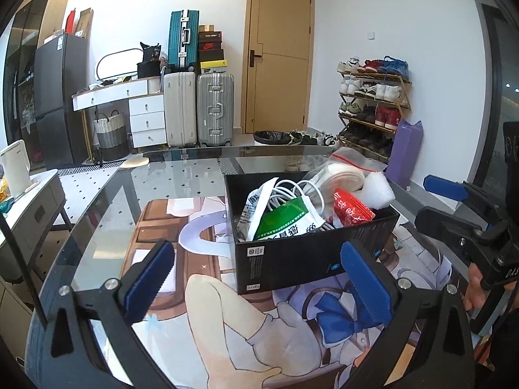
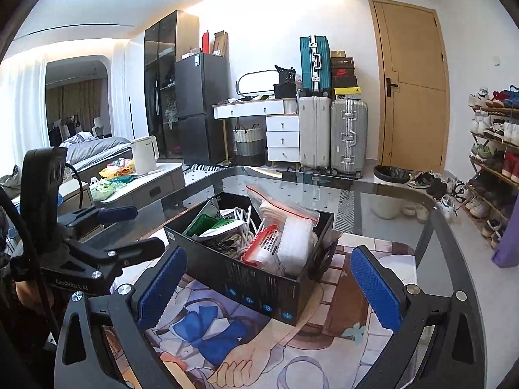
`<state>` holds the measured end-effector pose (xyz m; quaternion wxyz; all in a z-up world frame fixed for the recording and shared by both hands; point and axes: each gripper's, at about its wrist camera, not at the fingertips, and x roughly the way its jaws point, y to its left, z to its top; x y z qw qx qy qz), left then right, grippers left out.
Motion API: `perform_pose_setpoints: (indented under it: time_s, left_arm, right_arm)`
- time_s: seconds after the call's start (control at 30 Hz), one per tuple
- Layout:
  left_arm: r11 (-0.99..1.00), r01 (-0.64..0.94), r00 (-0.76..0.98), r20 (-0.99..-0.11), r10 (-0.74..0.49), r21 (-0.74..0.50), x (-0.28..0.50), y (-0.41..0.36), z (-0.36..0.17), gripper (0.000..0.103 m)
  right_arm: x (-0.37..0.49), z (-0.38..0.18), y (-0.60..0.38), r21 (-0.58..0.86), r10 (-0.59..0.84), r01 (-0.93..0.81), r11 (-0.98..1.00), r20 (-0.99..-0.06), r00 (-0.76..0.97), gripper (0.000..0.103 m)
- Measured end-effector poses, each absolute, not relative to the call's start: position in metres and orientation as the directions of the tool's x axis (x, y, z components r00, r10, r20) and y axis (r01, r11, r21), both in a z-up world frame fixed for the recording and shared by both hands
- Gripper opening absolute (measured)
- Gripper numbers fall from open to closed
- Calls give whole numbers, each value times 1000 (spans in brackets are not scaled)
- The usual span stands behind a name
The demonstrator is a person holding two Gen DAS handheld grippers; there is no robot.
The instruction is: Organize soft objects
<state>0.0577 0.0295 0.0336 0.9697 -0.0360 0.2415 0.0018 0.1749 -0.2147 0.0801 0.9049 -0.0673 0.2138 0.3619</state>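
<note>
A black cardboard box (image 1: 311,253) (image 2: 259,278) stands on a printed anime mat (image 1: 201,317) (image 2: 363,311) on the glass table. It is filled with a green and white packet (image 1: 285,220) (image 2: 214,223), white cables (image 1: 292,194) (image 2: 243,230), a red and white pack (image 1: 352,210) (image 2: 266,246), white bubble wrap (image 1: 378,191) (image 2: 295,243) and a zip bag of white cloth (image 1: 343,171) (image 2: 279,207). My left gripper (image 1: 259,278) is open just short of the box's near wall, nothing between its blue pads. My right gripper (image 2: 269,288) is open at the box's other side, also empty.
The other gripper shows at each view's edge, with a hand (image 1: 473,288) on its handle. A low side table with a white kettle (image 2: 144,155) stands left. Suitcases (image 1: 198,110), a white dresser (image 1: 129,103), a door (image 1: 279,55) and a shoe rack (image 1: 373,103) line the far wall.
</note>
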Motion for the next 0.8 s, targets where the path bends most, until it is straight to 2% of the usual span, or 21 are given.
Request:
perform_pose_setpoints:
  time_s: [0.33,0.8]
  left_arm:
    - [991,-75,882,-471,14,-111,60,40,30,103]
    - [995,-66,893,-450,23,-81,55,33,31,103]
  right_arm:
    - [174,70,-204,22,634,-702,711,-452,628,102]
    - [173,65,-207,26,635,-697,716,-439,636,102]
